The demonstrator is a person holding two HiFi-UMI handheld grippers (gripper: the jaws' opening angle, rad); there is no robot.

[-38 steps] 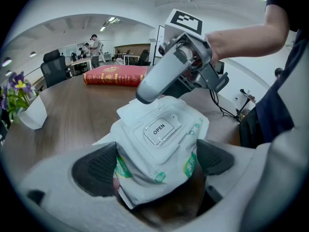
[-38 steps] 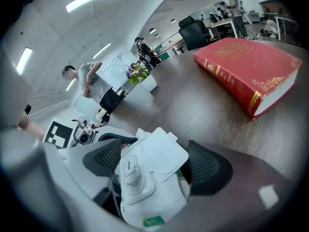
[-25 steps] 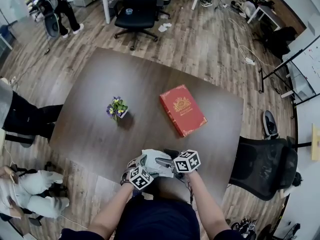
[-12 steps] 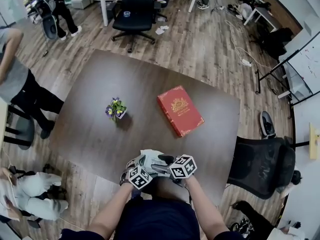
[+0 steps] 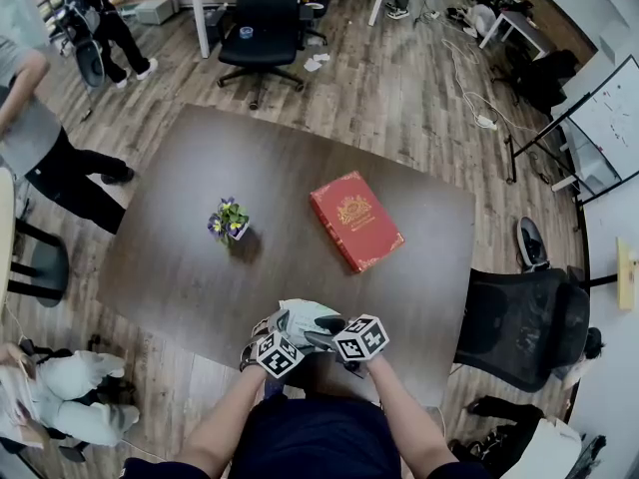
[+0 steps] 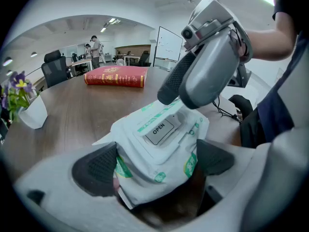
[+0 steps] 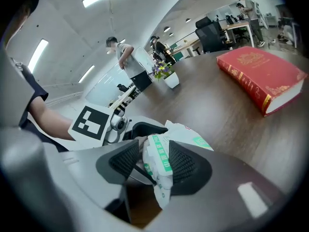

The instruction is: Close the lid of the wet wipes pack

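Note:
The white wet wipes pack (image 5: 305, 318) with green print lies at the near edge of the table. In the left gripper view the pack (image 6: 145, 170) sits between my left gripper's (image 6: 155, 162) pads, which press on both its sides. Its flap with the "OPEN" label (image 6: 159, 128) lies flat on top. My right gripper (image 7: 155, 164) has just been closing and is now shut on the pack's end (image 7: 159, 170), with the wrapper pinched between its pads. From the left gripper view, the right gripper (image 6: 166, 94) comes in over the pack's far end.
A red book (image 5: 354, 220) lies mid-table and a small pot of purple flowers (image 5: 230, 220) stands to its left on the dark wooden table (image 5: 180, 198). A black office chair (image 5: 524, 327) stands at the right. A person (image 5: 40, 158) stands by the table's left side.
My right gripper has shifted a little left onto the pack and its jaws have closed on the pack's end. The left gripper has stayed put. A person has stepped in at the left.

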